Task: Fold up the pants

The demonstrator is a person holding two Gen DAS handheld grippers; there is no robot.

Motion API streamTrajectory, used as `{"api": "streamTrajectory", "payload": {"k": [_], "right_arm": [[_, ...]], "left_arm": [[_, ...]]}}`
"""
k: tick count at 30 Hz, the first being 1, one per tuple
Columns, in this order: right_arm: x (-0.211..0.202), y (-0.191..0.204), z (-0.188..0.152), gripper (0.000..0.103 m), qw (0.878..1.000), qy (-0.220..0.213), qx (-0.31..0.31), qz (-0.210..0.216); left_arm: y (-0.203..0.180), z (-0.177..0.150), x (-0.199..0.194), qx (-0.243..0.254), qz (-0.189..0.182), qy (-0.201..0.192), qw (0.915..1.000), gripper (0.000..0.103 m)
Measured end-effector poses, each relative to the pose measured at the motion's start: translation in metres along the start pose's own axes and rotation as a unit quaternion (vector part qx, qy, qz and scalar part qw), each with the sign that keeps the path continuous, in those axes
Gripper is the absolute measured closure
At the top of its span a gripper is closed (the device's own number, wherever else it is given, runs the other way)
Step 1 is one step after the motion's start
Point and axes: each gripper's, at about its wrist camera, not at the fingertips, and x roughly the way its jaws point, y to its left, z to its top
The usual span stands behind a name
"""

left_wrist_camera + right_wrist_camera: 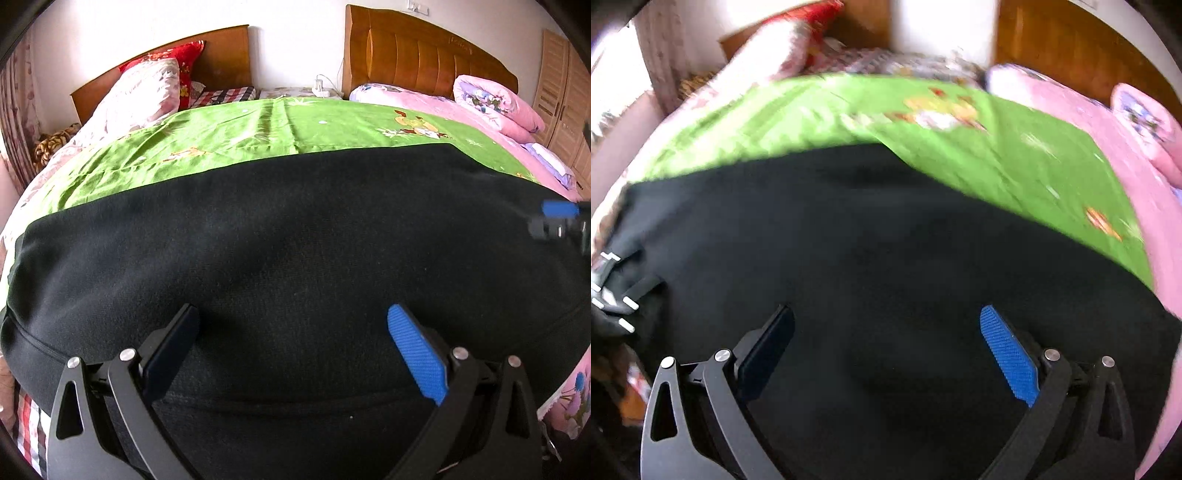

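Observation:
Black pants (295,251) lie spread flat across a green bedsheet (221,136), filling the lower half of both views. A seam line runs along their near left part. My left gripper (293,314) hovers open just above the near portion of the cloth, nothing between its blue pads. At the far right edge of the left wrist view the right gripper's blue fingertip (559,209) shows. My right gripper (886,314) is also open over the black pants (886,258), holding nothing; that view is blurred by motion. The left gripper's body (609,291) shows at its left edge.
Two wooden headboards (424,55) stand at the back against a white wall. Floral and red pillows (147,88) sit back left, a folded pink quilt (495,103) back right on a pink sheet. A wardrobe (565,99) stands at the far right. A power strip (319,88) lies between the beds.

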Motion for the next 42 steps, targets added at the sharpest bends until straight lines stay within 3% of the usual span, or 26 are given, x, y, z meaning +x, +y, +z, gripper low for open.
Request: {"api": "streamTrajectory", "payload": {"k": [5,8,12,14,16,19,21,23,24,26,28,32,36,39,41,42], "right_arm": [[0.034,0.048,0.041,0.005,0.999,0.007,-0.042,0.019],[0.07,0.065,0.055,0.005,0.996,0.043,-0.071,-0.014],[0.072,0.052,0.059,0.004,0.999,0.03,-0.032,0.003],[0.061,0.048,0.057,0.004,1.0,0.009,-0.008,-0.001],[0.049,0.052,0.051,0.004,1.0,-0.008,0.002,0.022],[0.029,0.074,0.041,0.004,0.998,-0.042,-0.02,0.042],[0.022,0.089,0.035,0.004,0.996,-0.058,-0.031,0.056],[0.02,0.101,0.034,0.004,0.995,-0.064,-0.041,0.061],[0.022,0.108,0.033,0.004,0.995,-0.066,-0.046,0.064],[0.027,0.118,0.03,0.004,0.994,-0.063,-0.056,0.069],[0.037,0.123,0.029,0.004,0.995,-0.05,-0.059,0.065],[0.045,0.123,0.026,0.004,0.996,-0.035,-0.057,0.059],[0.048,0.116,0.025,0.004,0.997,-0.028,-0.041,0.06],[0.051,0.117,0.025,0.004,0.997,-0.026,-0.04,0.06],[0.052,0.12,0.025,0.004,0.997,-0.023,-0.047,0.056],[0.052,0.122,0.025,0.004,0.997,-0.022,-0.052,0.053]], "left_arm": [[0.0,0.0,0.0,-0.001,-0.001,0.0,1.0,0.001],[0.0,0.0,0.0,-0.001,-0.001,-0.002,1.0,0.001],[0.0,-0.001,-0.001,0.003,-0.006,0.001,1.0,0.001],[0.004,-0.002,-0.009,-0.005,-0.026,0.013,0.9996,0.001],[0.021,-0.007,-0.022,-0.033,-0.067,0.004,0.9972,0.001],[0.075,-0.028,-0.053,-0.122,-0.104,-0.048,0.986,0.001],[0.121,-0.046,-0.07,-0.191,-0.109,-0.072,0.9728,0.002],[0.181,-0.071,-0.082,-0.291,-0.125,-0.098,0.9435,0.002],[0.216,-0.086,-0.083,-0.356,-0.152,-0.1,0.9167,0.002],[0.261,-0.107,-0.082,-0.436,-0.197,-0.115,0.8708,0.002],[0.298,-0.126,-0.08,-0.492,-0.213,-0.133,0.8339,0.003],[0.327,-0.136,-0.061,-0.522,-0.238,-0.136,0.8078,0.003],[0.327,-0.138,-0.03,-0.538,-0.231,-0.103,0.8036,0.003],[0.325,-0.137,-0.02,-0.541,-0.238,-0.108,0.799,0.003],[0.327,-0.135,-0.021,-0.54,-0.244,-0.12,0.7964,0.011],[0.33,-0.133,-0.02,-0.542,-0.25,-0.124,0.7929,0.021]]}}
